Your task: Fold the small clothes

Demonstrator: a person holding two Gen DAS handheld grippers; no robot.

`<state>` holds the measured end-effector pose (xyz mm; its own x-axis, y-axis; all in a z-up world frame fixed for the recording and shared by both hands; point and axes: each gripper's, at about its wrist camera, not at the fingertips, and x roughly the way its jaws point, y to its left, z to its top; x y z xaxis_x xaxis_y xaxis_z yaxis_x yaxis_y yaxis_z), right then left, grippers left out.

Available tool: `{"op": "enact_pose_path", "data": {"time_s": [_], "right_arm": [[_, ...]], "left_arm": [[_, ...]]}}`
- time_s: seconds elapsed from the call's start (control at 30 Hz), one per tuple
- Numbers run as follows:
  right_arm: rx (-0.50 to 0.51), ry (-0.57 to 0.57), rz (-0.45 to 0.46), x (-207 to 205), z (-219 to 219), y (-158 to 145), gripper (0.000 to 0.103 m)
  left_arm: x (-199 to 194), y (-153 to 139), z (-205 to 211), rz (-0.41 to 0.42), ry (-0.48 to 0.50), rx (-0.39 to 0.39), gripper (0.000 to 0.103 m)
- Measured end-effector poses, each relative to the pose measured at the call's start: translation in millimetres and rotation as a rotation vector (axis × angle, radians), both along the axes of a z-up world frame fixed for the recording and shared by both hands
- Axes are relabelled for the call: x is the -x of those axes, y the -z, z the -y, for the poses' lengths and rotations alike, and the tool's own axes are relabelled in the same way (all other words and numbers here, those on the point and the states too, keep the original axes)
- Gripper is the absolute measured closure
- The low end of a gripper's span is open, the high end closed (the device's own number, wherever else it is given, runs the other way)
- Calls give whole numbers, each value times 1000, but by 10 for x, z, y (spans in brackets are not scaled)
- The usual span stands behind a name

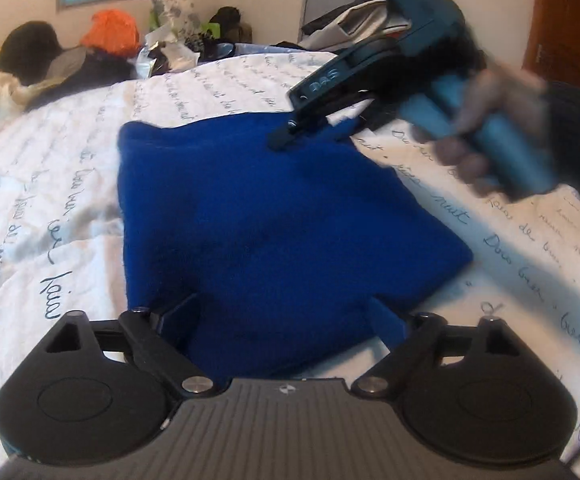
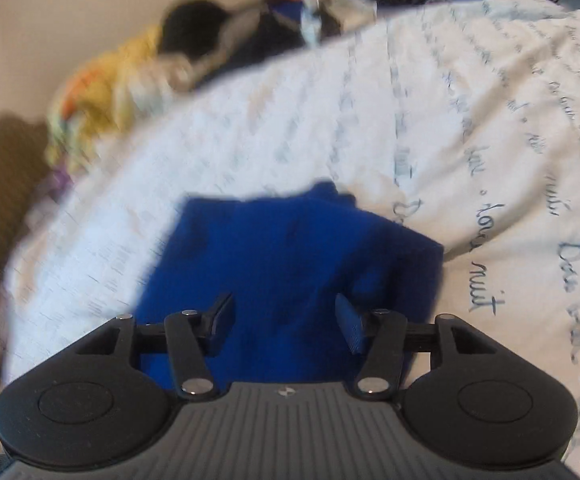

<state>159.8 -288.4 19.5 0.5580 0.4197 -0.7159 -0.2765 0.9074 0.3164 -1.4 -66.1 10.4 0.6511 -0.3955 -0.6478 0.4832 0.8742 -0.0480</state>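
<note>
Your blue cloth [image 1: 274, 216] folded flat on the bed [image 1: 50, 208], your left hand-held gripper [image 1: 286, 320] wide apart over its near edge, your right hand-held gripper [image 2: 286, 322] half apart above it, nothing clamped.

My left gripper [image 1: 284, 320]: black round housings, ribbed grey deck w/ small logo, silver screws, blue pads. Right gripper [image 2: 285, 320] matches. Right hand [image 1: 486, 128] on teal-blue handle, dark sleeve (blurred), white lettering.
</note>
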Motion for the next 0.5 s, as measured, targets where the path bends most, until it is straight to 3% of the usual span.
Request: {"op": "enact_pose_path", "data": {"time_s": [0.03, 0.1, 0.17, 0.23, 0.33, 0.37, 0.43, 0.47, 0.5], "right_arm": [[58, -11, 27, -50, -20, 39, 52], [77, 1, -21, -172, -24, -20, 52], [169, -6, -49, -195, -119, -147, 51], [219, 23, 9, -74, -242, -321, 48], [95, -115, 39, 58, -527, -455, 49], [95, -154, 23, 59, -659, -424, 49], [202, -217, -14, 3, -950, -202, 49], [252, -237, 7, -30, -1025, -61, 42], [248, -251, 75, -34, -1026, -10, 26]], "left_arm": [[6, 8, 10, 4, 3, -4, 13], [-1, 25, 0, 3, 4, 5, 12], [-2, 37, -5, 3, 6, 9, 10], [16, 48, -5, 10, 5, 12, 10], [22, 61, 22, 18, 4, 6, 8], [18, 59, 28, 20, 5, 3, 7], [31, 68, 32, 28, 6, 1, 7], [42, 76, 28, 33, 5, -1, 6], [45, 79, 24, 35, 4, 0, 6]]}}
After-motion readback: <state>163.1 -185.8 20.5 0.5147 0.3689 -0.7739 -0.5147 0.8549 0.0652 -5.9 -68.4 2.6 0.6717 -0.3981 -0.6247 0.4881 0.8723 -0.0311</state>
